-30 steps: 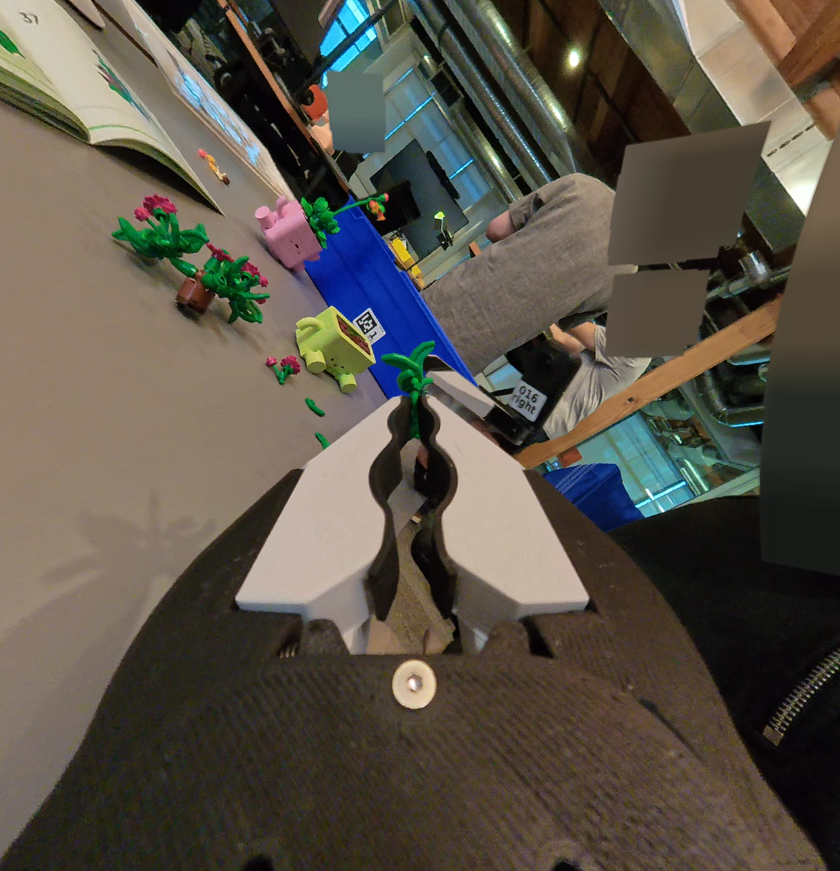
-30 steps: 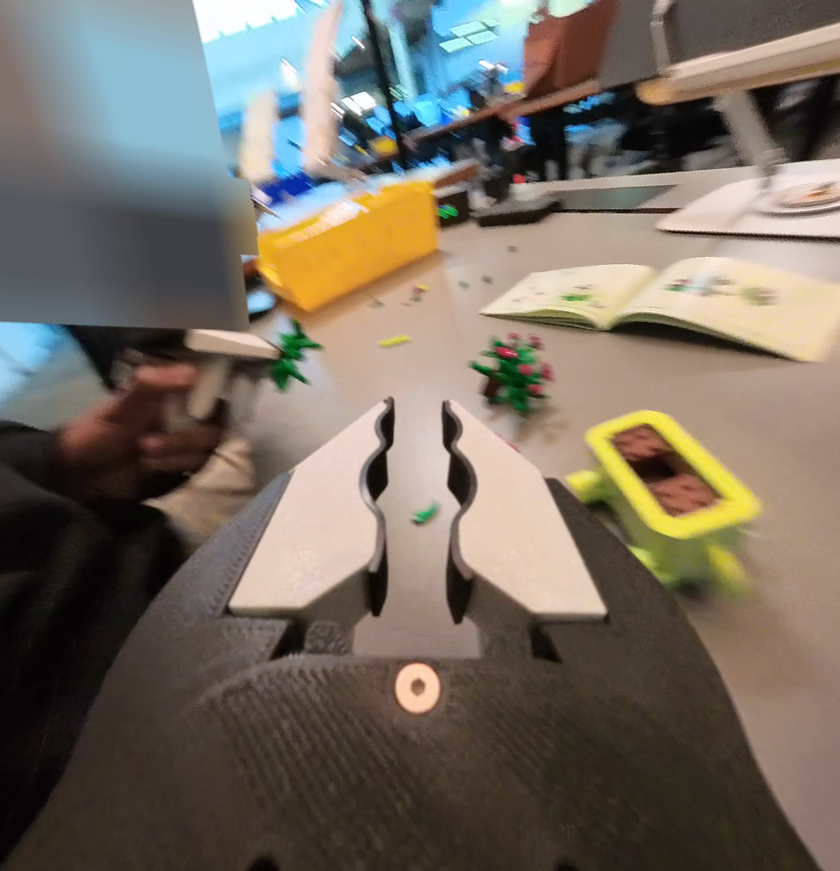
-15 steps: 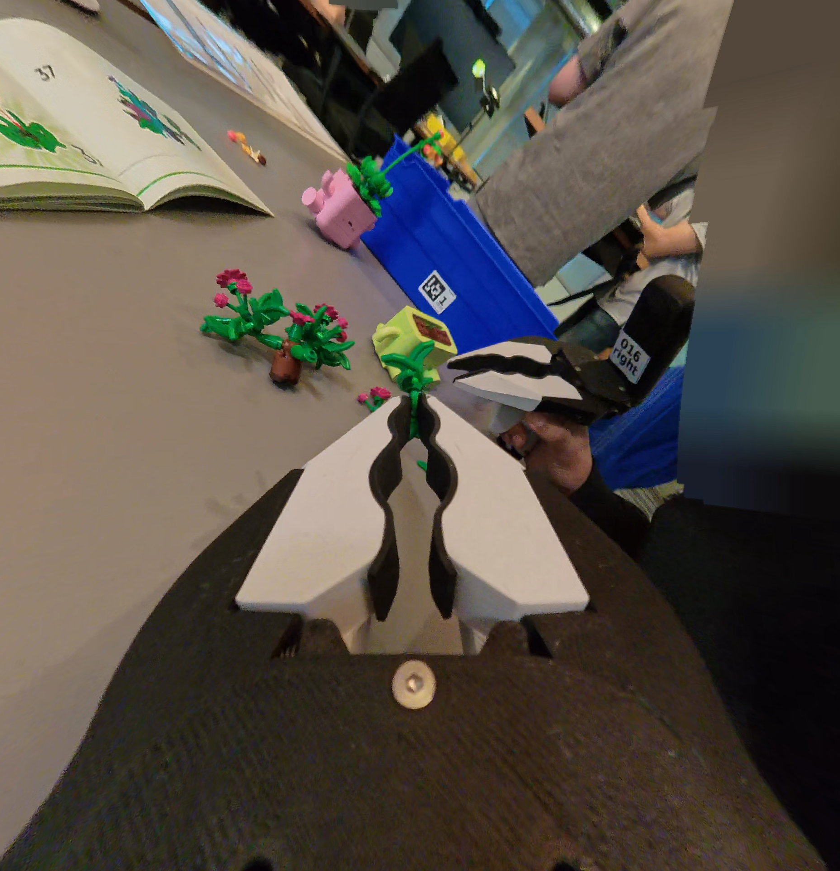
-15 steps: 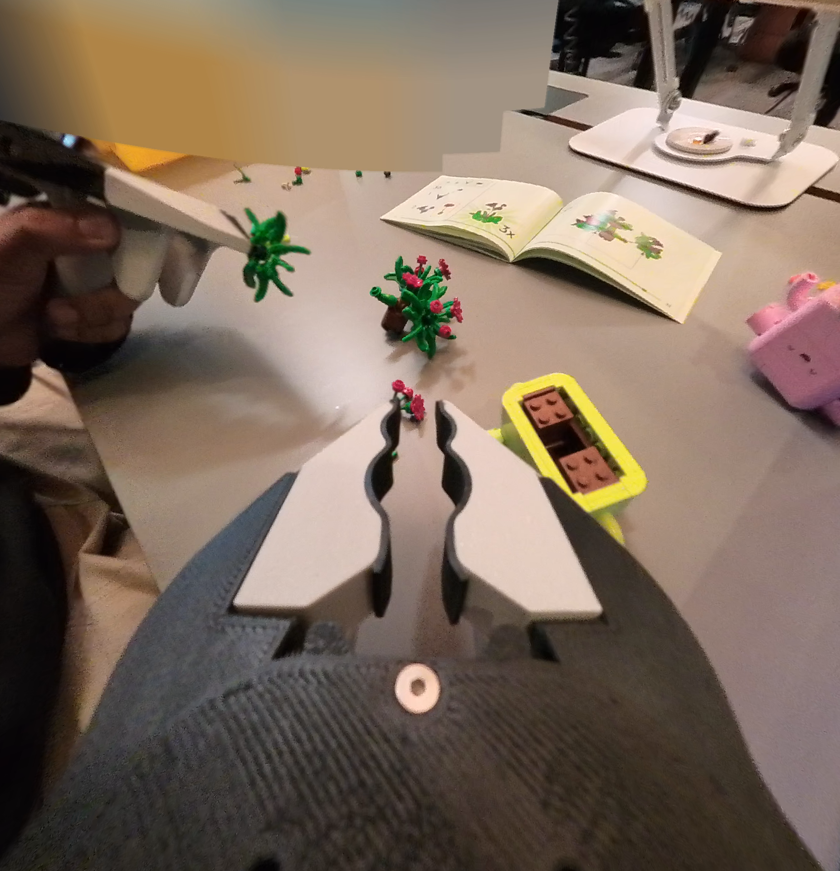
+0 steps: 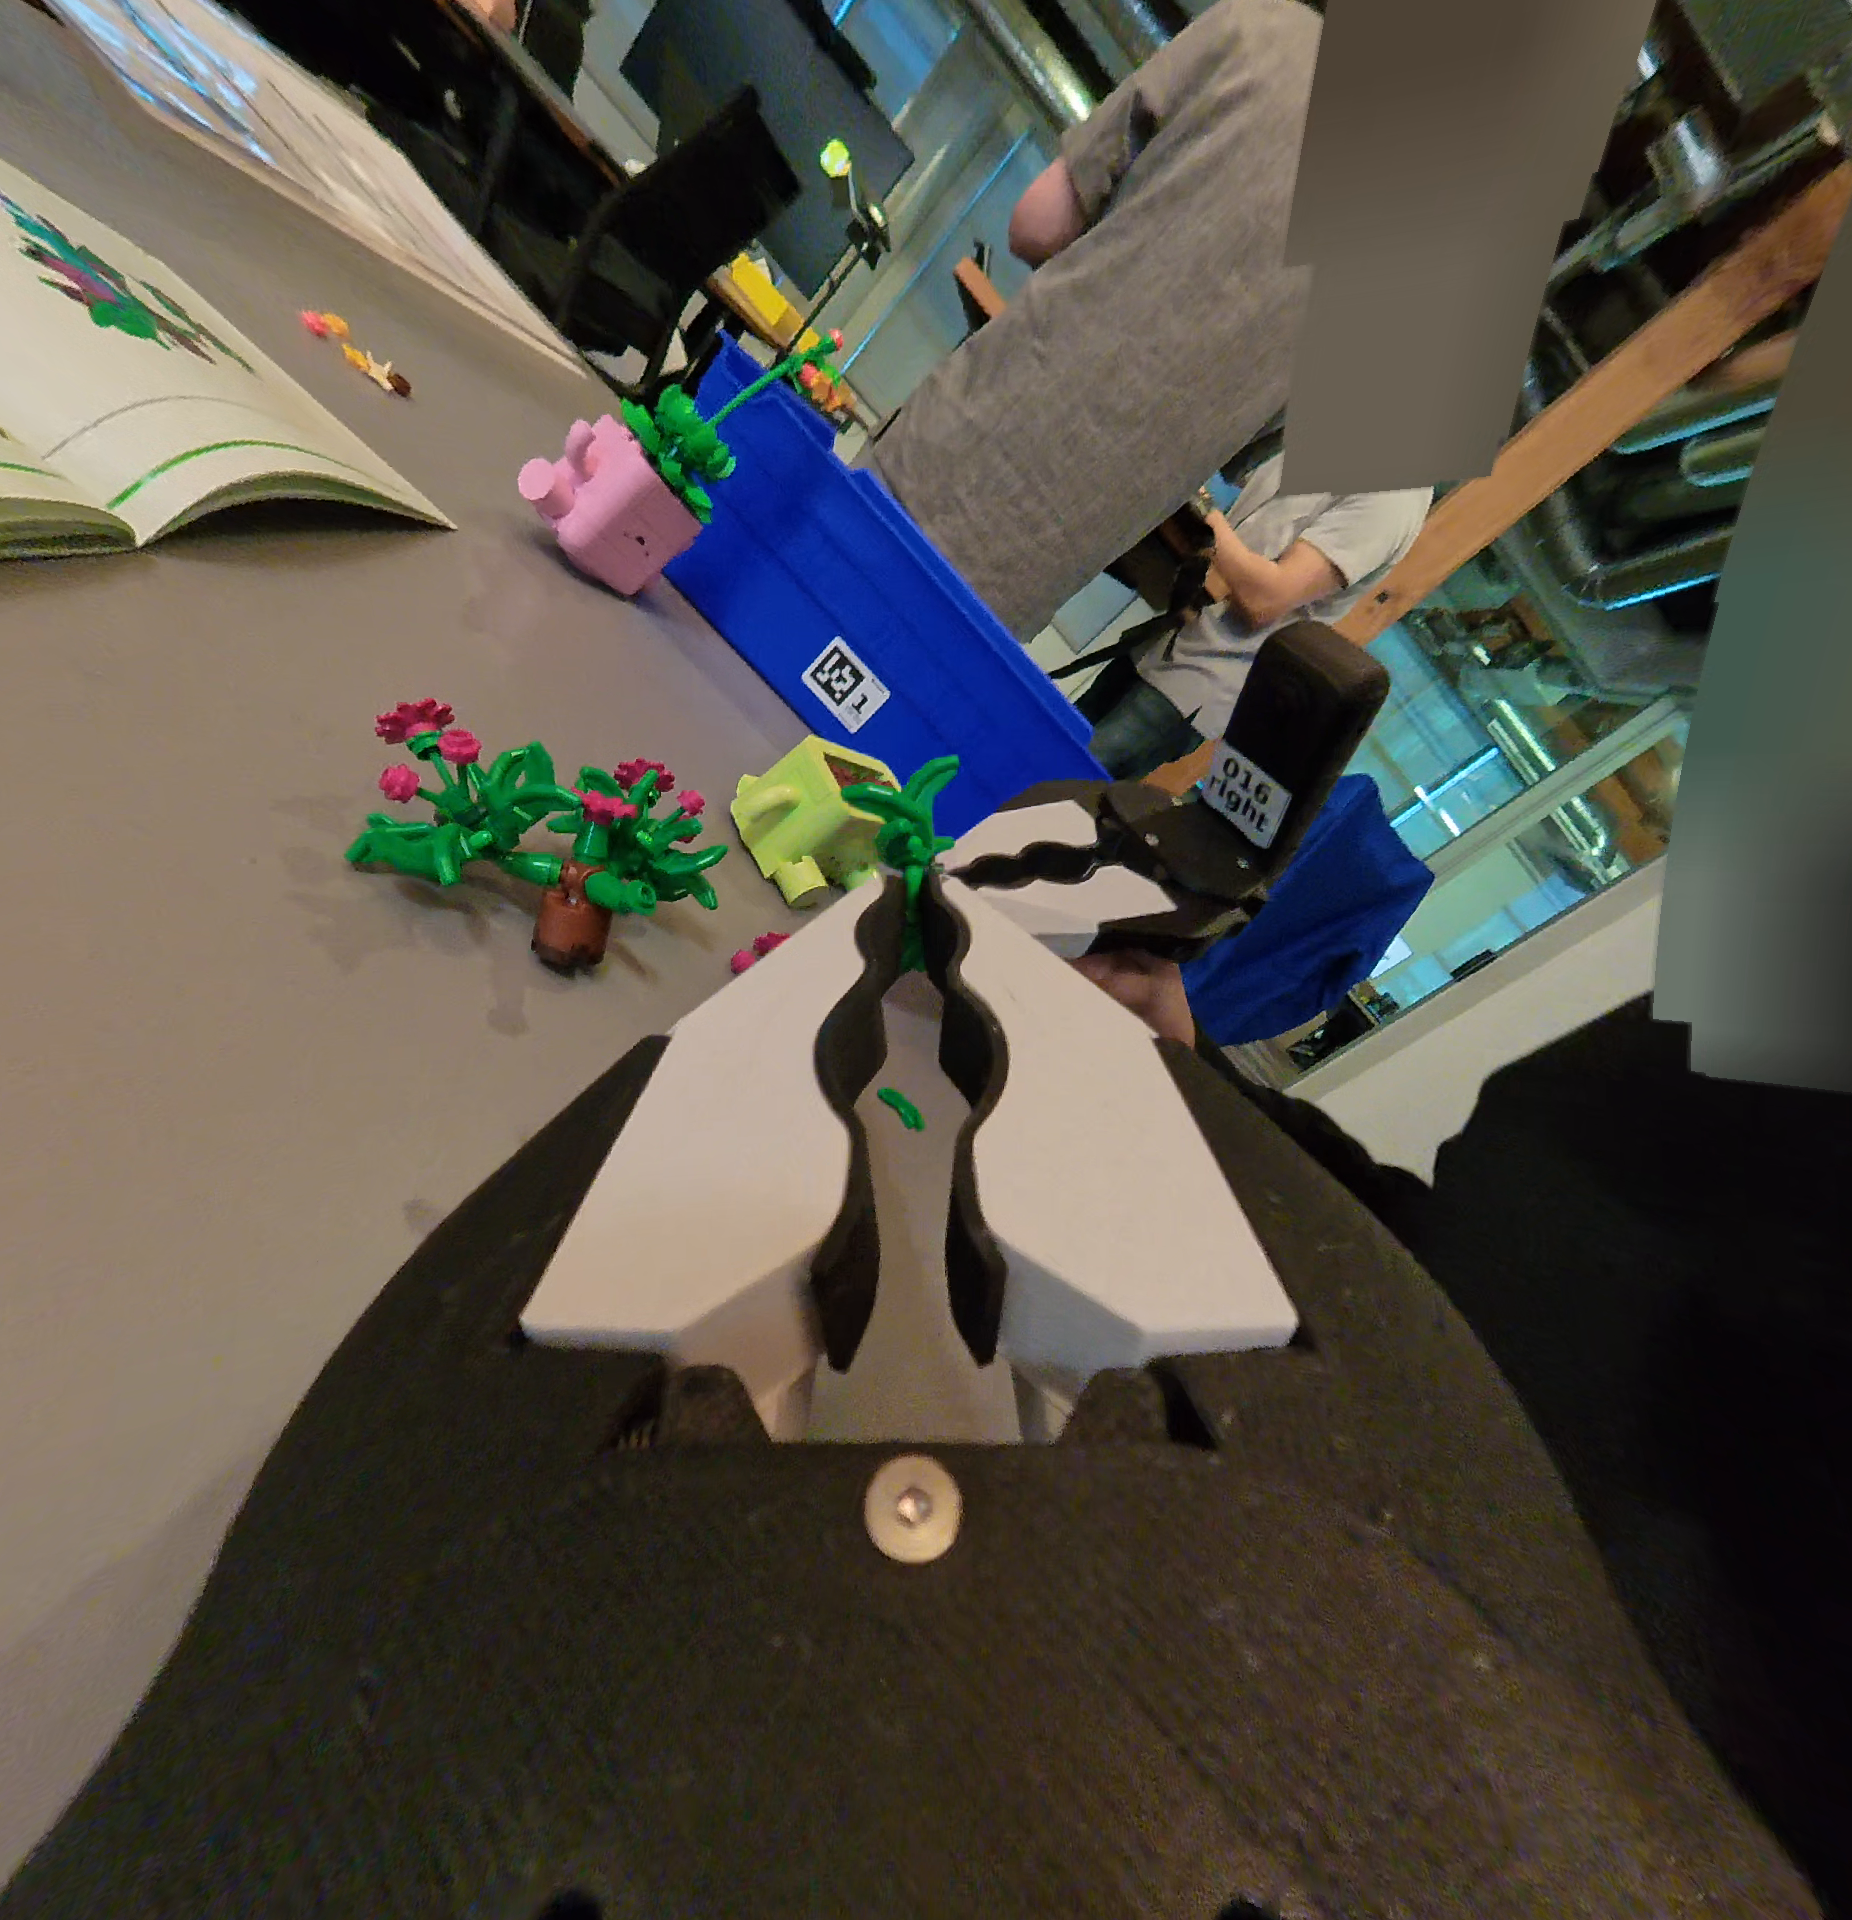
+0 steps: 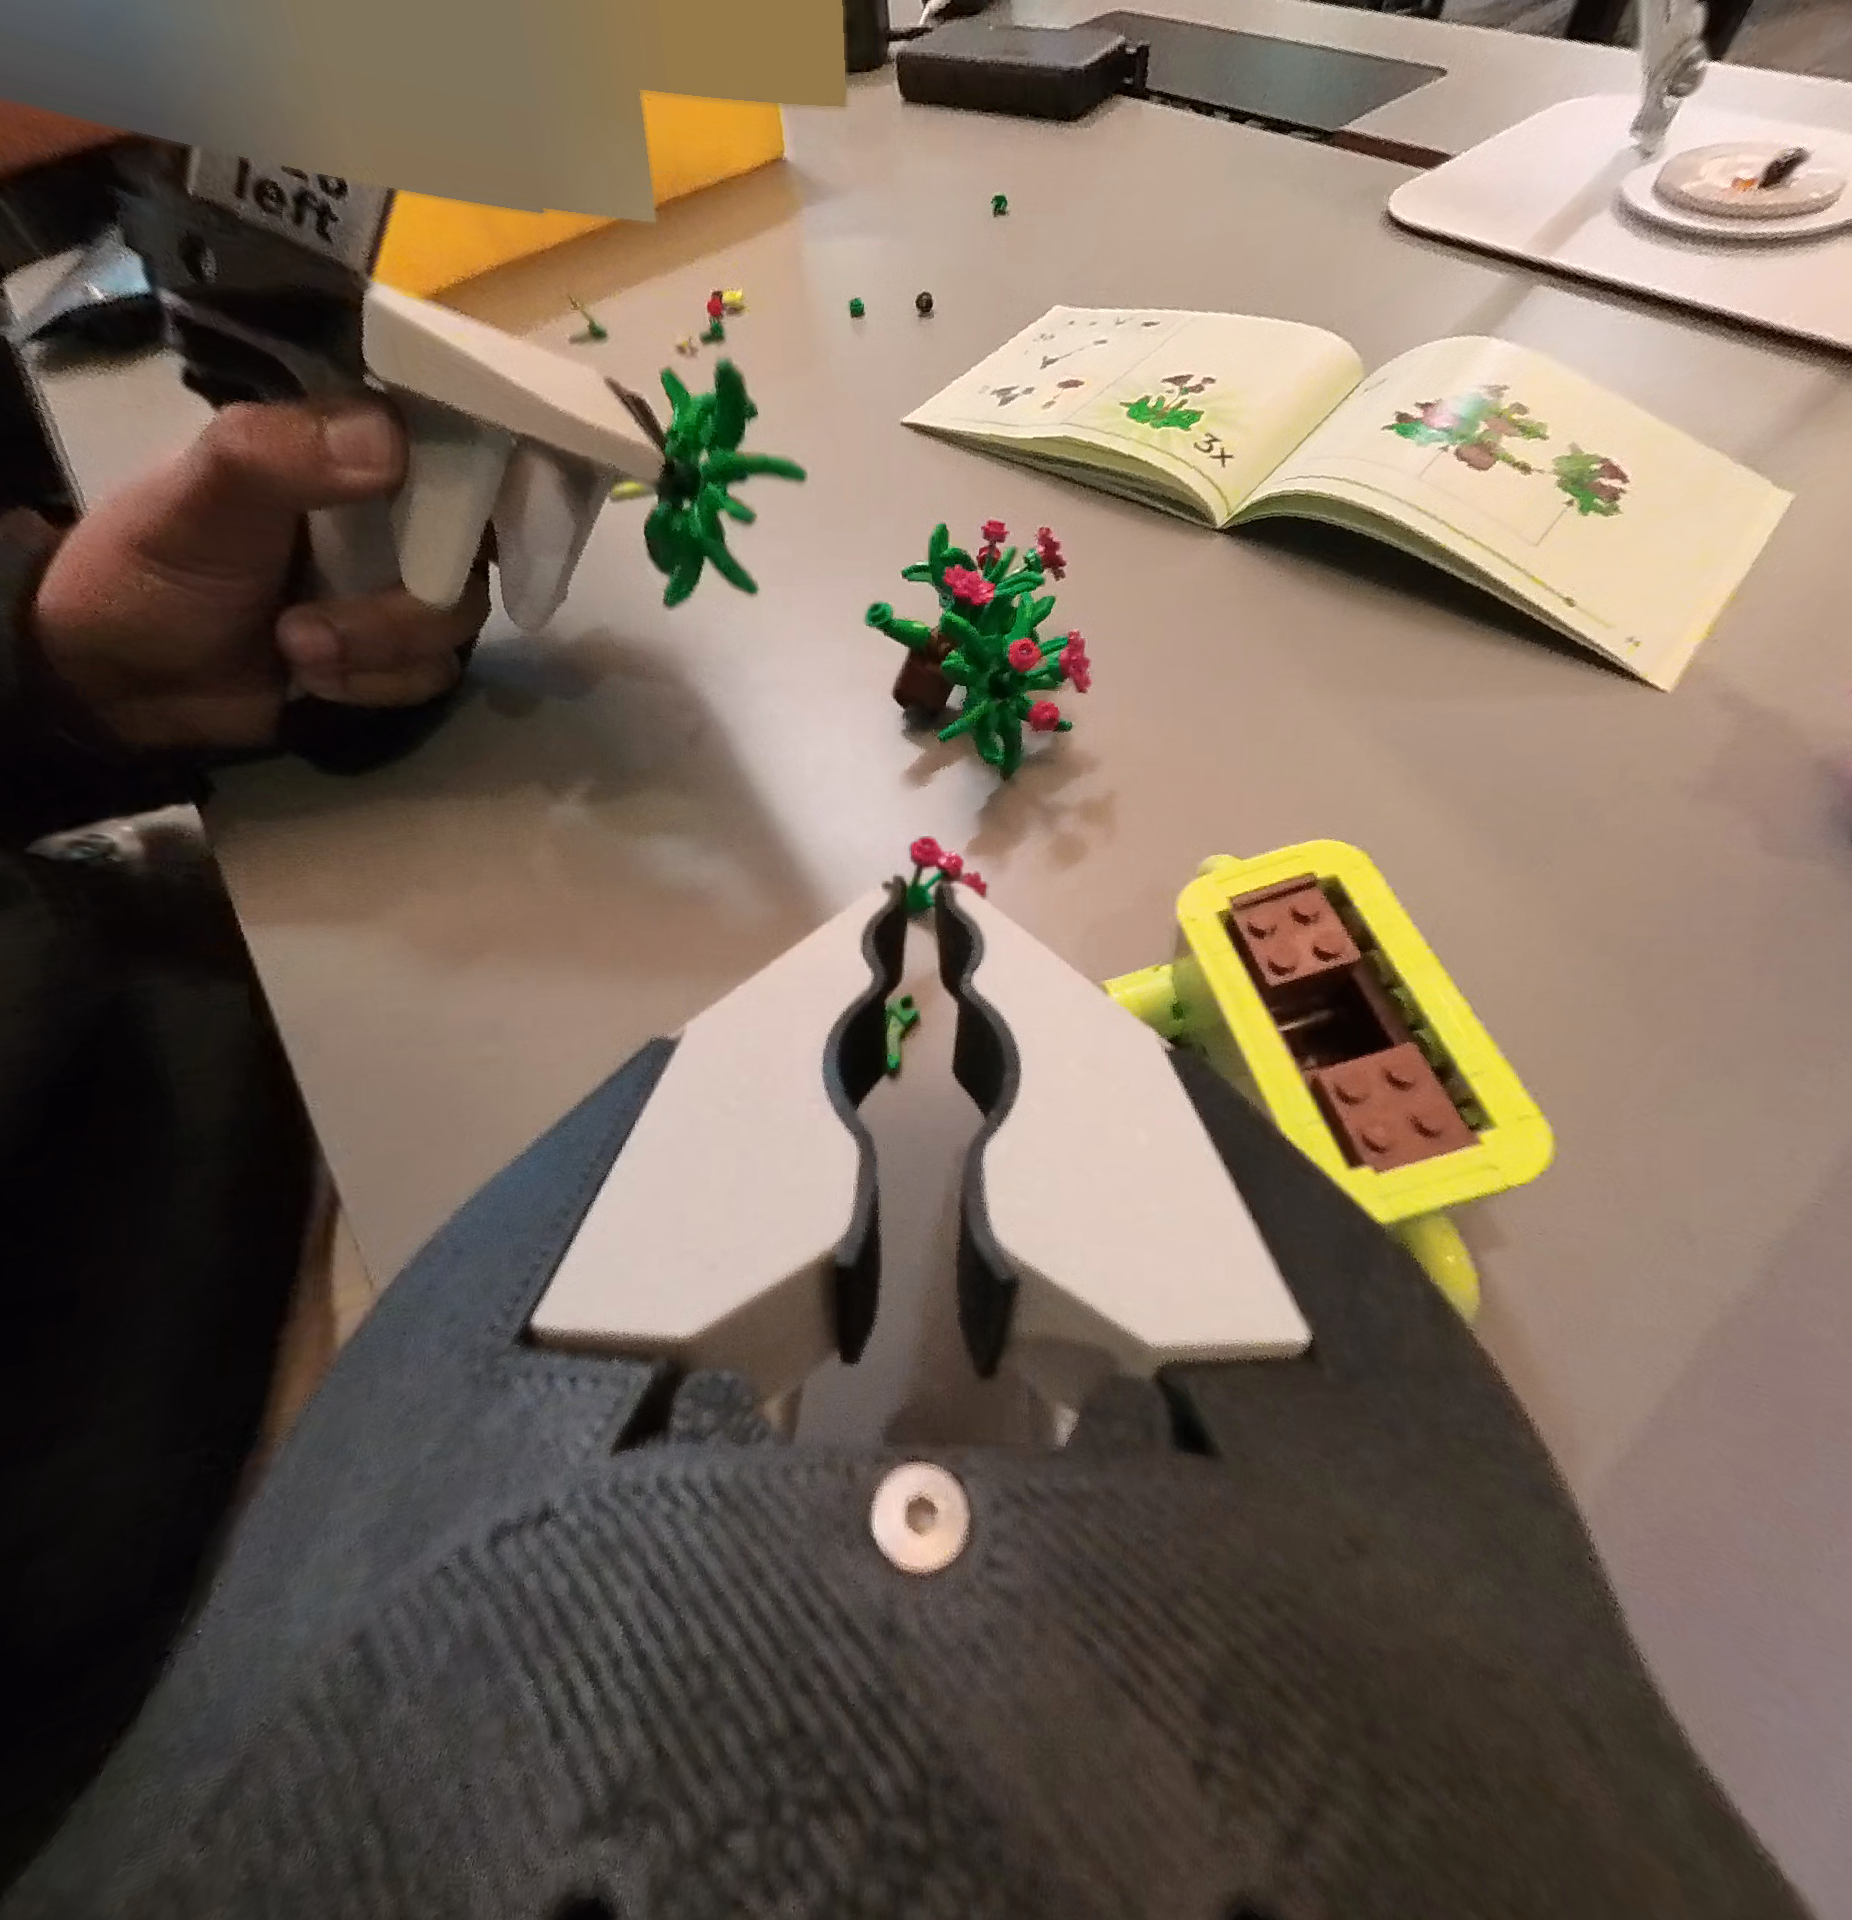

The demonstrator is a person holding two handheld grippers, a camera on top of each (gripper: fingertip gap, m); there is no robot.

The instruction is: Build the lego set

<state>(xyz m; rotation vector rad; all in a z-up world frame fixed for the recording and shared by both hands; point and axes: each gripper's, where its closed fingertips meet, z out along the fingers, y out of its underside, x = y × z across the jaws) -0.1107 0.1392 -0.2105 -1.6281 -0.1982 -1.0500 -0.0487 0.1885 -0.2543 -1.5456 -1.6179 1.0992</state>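
Left wrist view: the left gripper [image 5: 909, 894] is clamping the stem of a green leafy sprig [image 5: 909, 831] between its fingertips at centre frame, holding it clear of the grey table [image 5: 174, 987]. Beyond it, right of centre, the right gripper [image 5: 979, 868] is showing side-on, its tips reaching just beside the sprig; whether they are touching it cannot be judged from this angle.

Right wrist view: the right gripper [image 6: 920, 906] is standing with a narrow gap between its fingers and nothing between them. A small red flower piece [image 6: 937, 868] is lying on the table just past its tips, and a loose green piece [image 6: 898, 1029] is showing through the gap. A lime-yellow pot [image 6: 1358, 1049] with brown bricks inside is sitting at the right of the fingers. A flowering plant in a brown pot [image 6: 989, 644] is standing at centre frame, with an open instruction booklet [image 6: 1348, 457] lying at upper right. A hand [image 6: 215, 592] is gripping the left gripper at upper left.
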